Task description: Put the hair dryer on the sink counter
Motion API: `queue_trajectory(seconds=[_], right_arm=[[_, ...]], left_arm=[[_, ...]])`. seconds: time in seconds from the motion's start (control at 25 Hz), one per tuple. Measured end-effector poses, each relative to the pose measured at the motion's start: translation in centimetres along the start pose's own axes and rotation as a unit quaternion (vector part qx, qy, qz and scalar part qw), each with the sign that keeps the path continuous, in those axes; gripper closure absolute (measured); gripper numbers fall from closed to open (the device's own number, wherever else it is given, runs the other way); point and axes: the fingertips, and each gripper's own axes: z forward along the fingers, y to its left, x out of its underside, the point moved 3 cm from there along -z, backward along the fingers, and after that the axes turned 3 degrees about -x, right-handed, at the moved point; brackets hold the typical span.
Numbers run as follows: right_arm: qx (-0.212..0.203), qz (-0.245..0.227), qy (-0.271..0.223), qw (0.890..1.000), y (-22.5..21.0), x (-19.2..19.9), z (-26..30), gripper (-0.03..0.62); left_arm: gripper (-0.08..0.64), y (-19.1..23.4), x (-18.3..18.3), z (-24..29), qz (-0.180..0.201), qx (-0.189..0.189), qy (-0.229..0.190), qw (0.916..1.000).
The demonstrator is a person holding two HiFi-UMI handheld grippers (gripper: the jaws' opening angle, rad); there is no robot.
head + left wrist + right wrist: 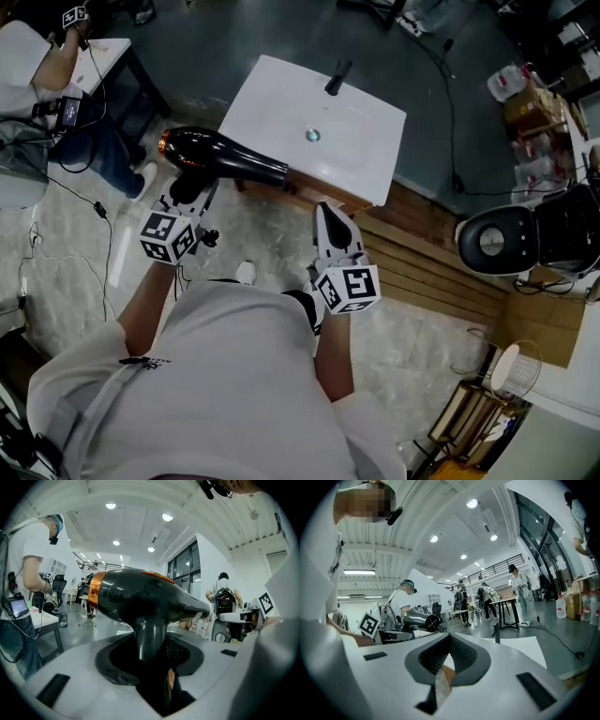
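A black hair dryer (220,155) with an orange ring at its back end hangs in the air just off the left front corner of the white sink counter (281,94). Its nozzle points at the counter. My left gripper (192,195) is shut on the dryer's handle from below. In the left gripper view the hair dryer (140,597) fills the middle, its handle running down between the jaws of the left gripper (150,644). My right gripper (336,234) hovers at the counter's front edge, shut and holding nothing. The right gripper view shows the right gripper (450,641), the hair dryer (419,619) at left and the sink counter (520,651) ahead.
A black faucet (337,77) stands at the counter's far edge, with a drain (312,135) in the basin. A wooden platform (441,272) lies under and to the right of the counter. A seated person (37,84) and a small table (112,56) are at left. A black-and-white machine (525,239) stands at right.
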Motion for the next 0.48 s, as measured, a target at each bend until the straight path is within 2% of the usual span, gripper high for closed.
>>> queue_trajectory(seconds=[0.48], right_arm=[[0.007, -0.008, 0.012, 1.0, 2.9, 0.2, 2.2, 0.584]], left_arm=[[0.391, 3.7, 0.5, -1.3, -0.014, 0.007, -0.007, 0.9998]])
